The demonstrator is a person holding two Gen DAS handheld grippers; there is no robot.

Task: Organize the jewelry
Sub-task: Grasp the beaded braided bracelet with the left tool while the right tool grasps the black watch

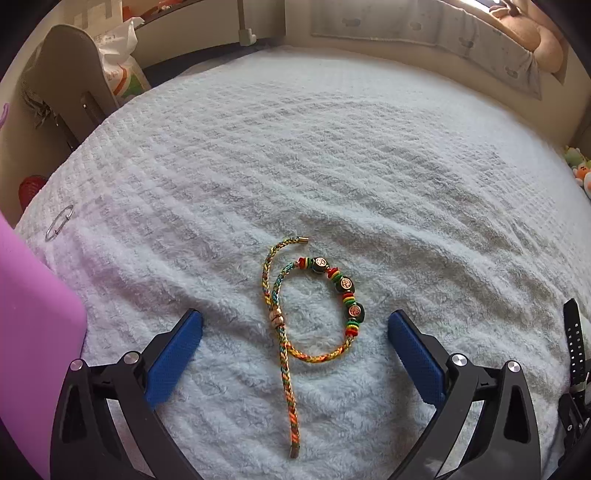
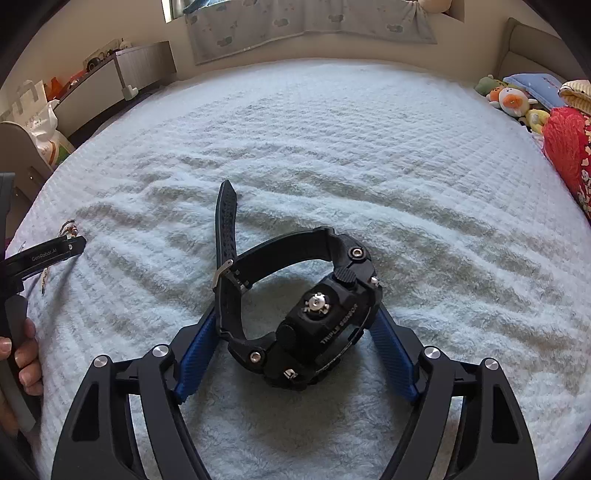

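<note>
Home bedroom: a bed under a fluffy pale-blue blanket (image 2: pixel 332 147), with soft toys (image 2: pixel 513 103) and a red cushion (image 2: pixel 565 147) at its right edge, a patterned cloth (image 2: pixel 310 29) hanging beyond its far edge.

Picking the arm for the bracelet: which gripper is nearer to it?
Left. The left gripper hangs open with the bracelet lying between its fingers on the blanket. The right gripper is off to the side, straddling the watch.
</note>
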